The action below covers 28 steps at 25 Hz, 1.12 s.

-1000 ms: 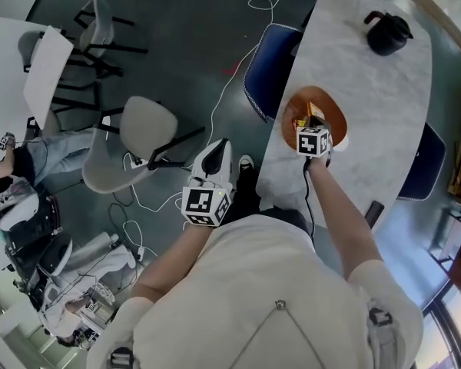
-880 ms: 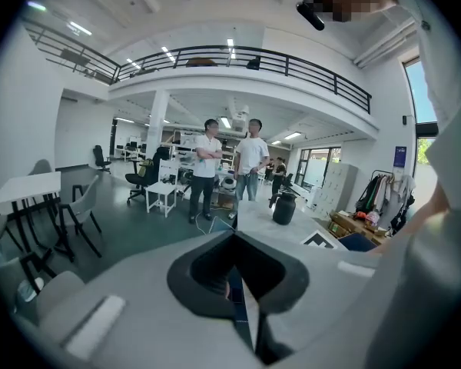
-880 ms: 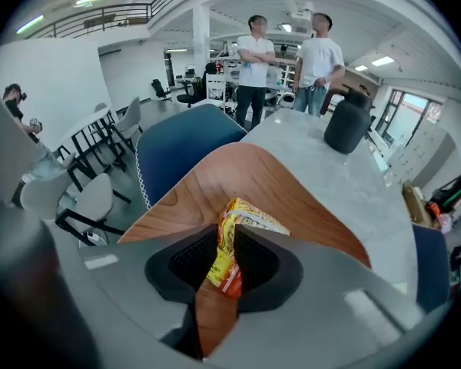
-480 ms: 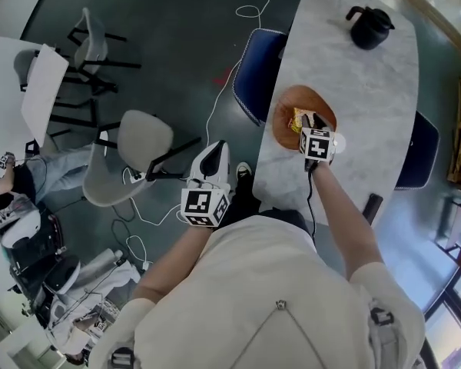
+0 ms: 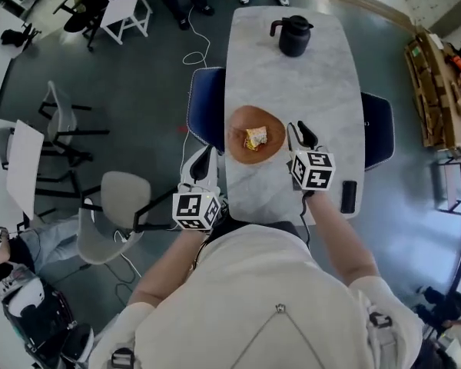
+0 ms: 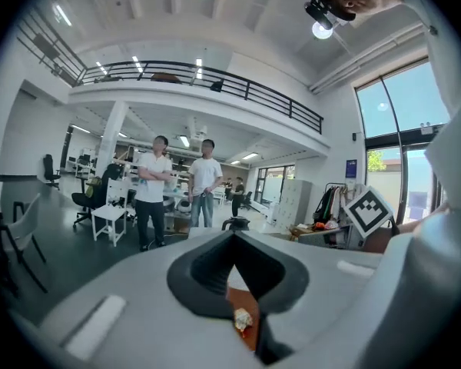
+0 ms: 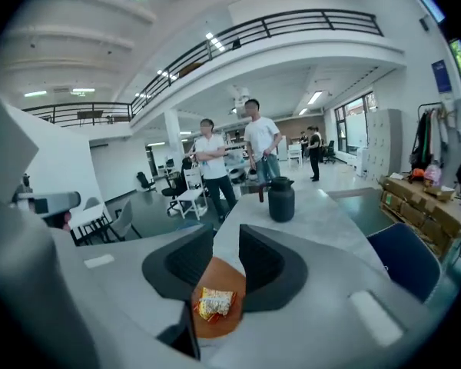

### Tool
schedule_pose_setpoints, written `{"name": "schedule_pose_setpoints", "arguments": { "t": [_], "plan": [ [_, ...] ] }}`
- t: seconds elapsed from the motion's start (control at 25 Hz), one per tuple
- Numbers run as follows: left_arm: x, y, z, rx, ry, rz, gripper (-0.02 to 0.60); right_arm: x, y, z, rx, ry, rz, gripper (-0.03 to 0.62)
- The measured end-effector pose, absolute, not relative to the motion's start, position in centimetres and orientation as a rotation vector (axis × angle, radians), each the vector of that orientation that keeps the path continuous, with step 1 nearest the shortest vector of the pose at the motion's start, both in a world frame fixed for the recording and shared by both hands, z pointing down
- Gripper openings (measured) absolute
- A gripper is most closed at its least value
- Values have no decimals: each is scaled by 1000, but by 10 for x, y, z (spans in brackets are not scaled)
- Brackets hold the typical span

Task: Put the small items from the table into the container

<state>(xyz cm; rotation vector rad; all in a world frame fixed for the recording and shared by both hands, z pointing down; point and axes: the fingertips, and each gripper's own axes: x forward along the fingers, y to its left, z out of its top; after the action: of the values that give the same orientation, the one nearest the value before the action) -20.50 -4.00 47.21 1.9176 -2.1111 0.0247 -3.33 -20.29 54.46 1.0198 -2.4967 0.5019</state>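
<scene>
An orange-brown bowl (image 5: 244, 150) sits in the middle of the long marble table (image 5: 323, 91), with yellow snack packets (image 5: 256, 137) inside it. My right gripper (image 5: 301, 135) hovers just right of the bowl, above the table. Its jaws are apart and closing, with nothing between them. In the right gripper view (image 7: 227, 241) the bowl (image 7: 223, 274) and the packets (image 7: 213, 302) show below the gap. My left gripper (image 5: 203, 164) hangs off the table's left edge over the floor. Its jaws (image 6: 232, 241) meet at the tips and hold nothing; below them show the bowl (image 6: 240, 294) and a packet (image 6: 242, 321).
A black kettle (image 5: 292, 35) stands at the table's far end. A dark flat object (image 5: 349, 196) lies near the right front edge. Blue chairs (image 5: 203, 114) (image 5: 378, 129) flank the table, a grey chair (image 5: 107, 206) stands at left. Cables cross the floor. People (image 7: 234, 156) stand beyond the far end.
My right gripper rose off the bowl and drew back to its right, jaws opened; the yellow packet stays in the bowl. My left gripper lifted slightly. The head view swung.
</scene>
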Motion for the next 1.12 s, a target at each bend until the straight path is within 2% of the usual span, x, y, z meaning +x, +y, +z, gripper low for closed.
{"name": "schedule_pose_setpoints", "arguments": {
  "t": [0.24, 0.36, 0.44, 1.12],
  "plan": [
    [-151, -87, 440, 2142, -2005, -14, 8, 37, -202, 465, 1207, -2647, 521, 132],
    [-130, -95, 436, 2209, -1952, -9, 8, 58, -193, 450, 1275, -2679, 532, 42],
    [-120, -98, 434, 2241, -1920, -3, 8, 67, -187, 446, 1305, -2681, 535, 29],
    [-86, -109, 427, 2313, -1843, 13, 7, 77, -167, 441, 1292, -2688, 536, 25]
  ]
}}
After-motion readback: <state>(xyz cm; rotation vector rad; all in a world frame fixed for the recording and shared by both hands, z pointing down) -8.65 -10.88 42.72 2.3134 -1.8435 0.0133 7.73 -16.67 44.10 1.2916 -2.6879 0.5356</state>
